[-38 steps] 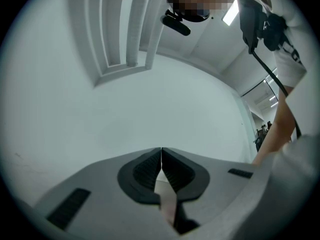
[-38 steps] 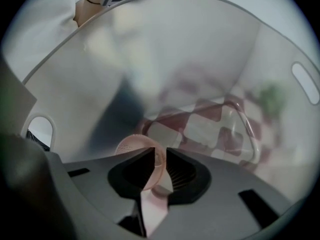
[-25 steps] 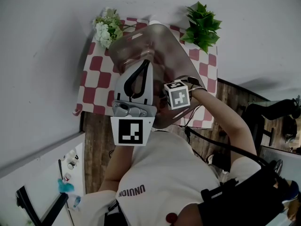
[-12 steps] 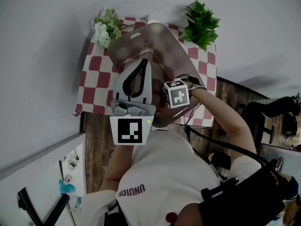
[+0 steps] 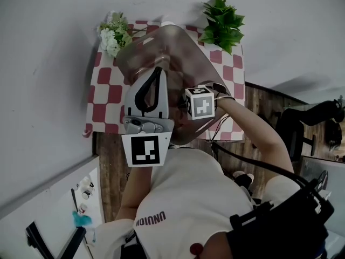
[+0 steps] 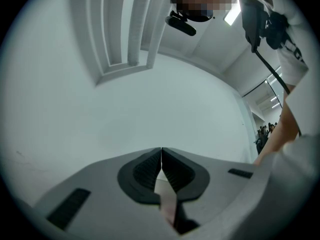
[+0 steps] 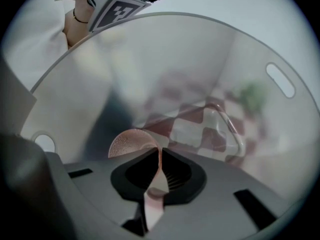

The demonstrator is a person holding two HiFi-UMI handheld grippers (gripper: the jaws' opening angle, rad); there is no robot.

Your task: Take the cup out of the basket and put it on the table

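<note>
Nearest, the left tongs (image 6: 161,152) are held up before the person, pressed together on nothing. Their grey body blocks part of the basket (image 5: 186,50) behind them. The right tongs (image 7: 159,152) reach down into that cloudy tub, and from above their tips are hidden under the marker cube (image 5: 199,102). Their own view shows they have just been closing and are now pinched on the rim of the pink cup (image 7: 125,140). The cup sits inside the basket, half masked by one jaw. The basket rests on the checked bench (image 5: 101,97), with flowers (image 5: 110,34) and a green plant (image 5: 221,20) at the far corners. Seen from the head, bench and basket lie slightly higher and further left than a second ago.
</note>
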